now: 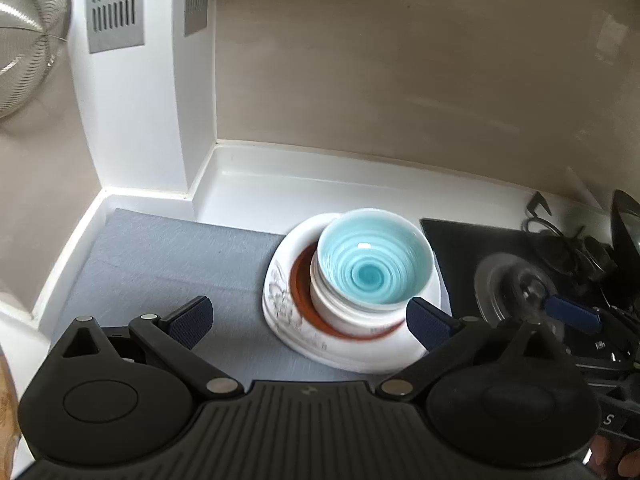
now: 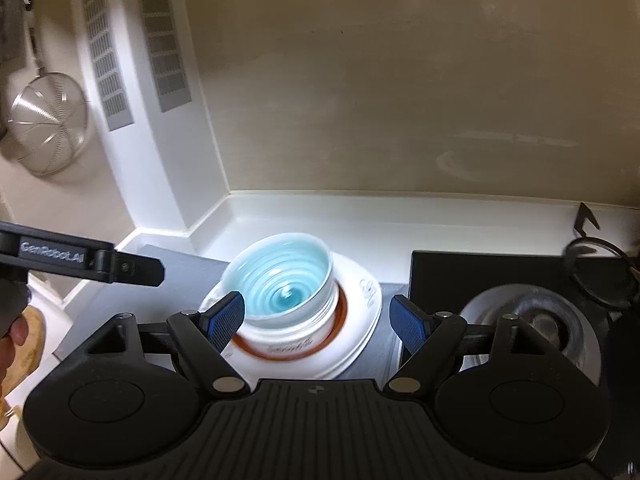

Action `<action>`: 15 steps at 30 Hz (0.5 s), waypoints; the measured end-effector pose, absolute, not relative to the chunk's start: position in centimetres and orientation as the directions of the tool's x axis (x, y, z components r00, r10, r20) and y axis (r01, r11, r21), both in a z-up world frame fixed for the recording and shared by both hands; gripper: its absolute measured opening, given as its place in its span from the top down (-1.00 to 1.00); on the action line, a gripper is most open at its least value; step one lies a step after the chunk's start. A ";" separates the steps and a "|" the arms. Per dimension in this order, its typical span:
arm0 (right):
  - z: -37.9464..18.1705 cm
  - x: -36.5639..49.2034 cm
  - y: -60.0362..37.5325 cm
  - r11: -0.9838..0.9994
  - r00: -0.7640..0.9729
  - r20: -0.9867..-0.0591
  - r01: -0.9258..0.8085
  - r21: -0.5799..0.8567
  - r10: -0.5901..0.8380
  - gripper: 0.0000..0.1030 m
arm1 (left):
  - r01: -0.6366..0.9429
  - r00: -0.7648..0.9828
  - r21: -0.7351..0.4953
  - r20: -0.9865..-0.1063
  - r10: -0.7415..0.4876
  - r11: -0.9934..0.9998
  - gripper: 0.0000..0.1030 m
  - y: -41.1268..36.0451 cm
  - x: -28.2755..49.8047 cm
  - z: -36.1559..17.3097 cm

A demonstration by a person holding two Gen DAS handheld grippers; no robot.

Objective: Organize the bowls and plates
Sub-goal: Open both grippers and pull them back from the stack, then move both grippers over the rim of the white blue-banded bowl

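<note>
A stack of dishes stands on a grey mat (image 1: 160,264). At the bottom is a white plate (image 1: 280,304) with a grey flower pattern, then a rust-orange plate (image 1: 300,284), a white bowl (image 1: 340,312) and a bowl with a light blue inside (image 1: 372,260) on top. My left gripper (image 1: 308,316) is open just before the stack, its right pad (image 1: 428,326) by the white bowl's side. The right gripper (image 2: 318,308) is open too, with the blue bowl (image 2: 280,280) and white bowl (image 2: 288,344) showing between its pads; neither pad presses on them.
A black glass hob (image 1: 460,248) with a burner (image 2: 532,320) lies right of the mat. A white column with vent grilles (image 1: 114,4) and the beige wall close the back. A metal strainer (image 2: 48,132) hangs at left. A wooden board (image 2: 28,344) is at the left edge.
</note>
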State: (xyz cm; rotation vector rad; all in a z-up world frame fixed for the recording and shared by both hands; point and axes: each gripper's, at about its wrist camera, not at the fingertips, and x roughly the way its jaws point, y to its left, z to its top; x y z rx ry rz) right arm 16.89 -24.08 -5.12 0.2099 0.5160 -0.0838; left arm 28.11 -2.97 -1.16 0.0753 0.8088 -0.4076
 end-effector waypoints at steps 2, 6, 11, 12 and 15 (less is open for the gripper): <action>-4.9 15.4 -22.6 0.974 0.869 -0.494 0.139 0.181 -0.032 -0.60 | 0.387 0.624 -0.087 -0.709 -0.330 0.918 -1.00 -1.5 26.2 -1.0; -5.6 12.7 -19.4 0.974 0.864 -0.504 0.122 0.189 -0.010 -0.63 | 0.370 0.622 -0.085 -0.717 -0.315 0.925 -1.00 2.4 22.3 -1.9; -6.8 10.8 -15.4 0.977 0.833 -0.553 0.094 0.191 0.028 -0.63 | 0.300 0.621 -0.040 -0.750 -0.227 0.953 -1.00 7.3 18.3 -4.1; -6.8 10.6 -14.5 0.978 0.832 -0.553 0.080 0.191 0.040 -0.63 | 0.284 0.620 -0.029 -0.757 -0.206 0.959 -1.00 8.1 17.8 -4.5; -6.7 10.0 -12.2 0.987 0.841 -0.539 0.035 0.157 0.056 -0.67 | 0.250 0.621 -0.002 -0.767 -0.161 0.968 -1.00 10.4 16.7 -5.3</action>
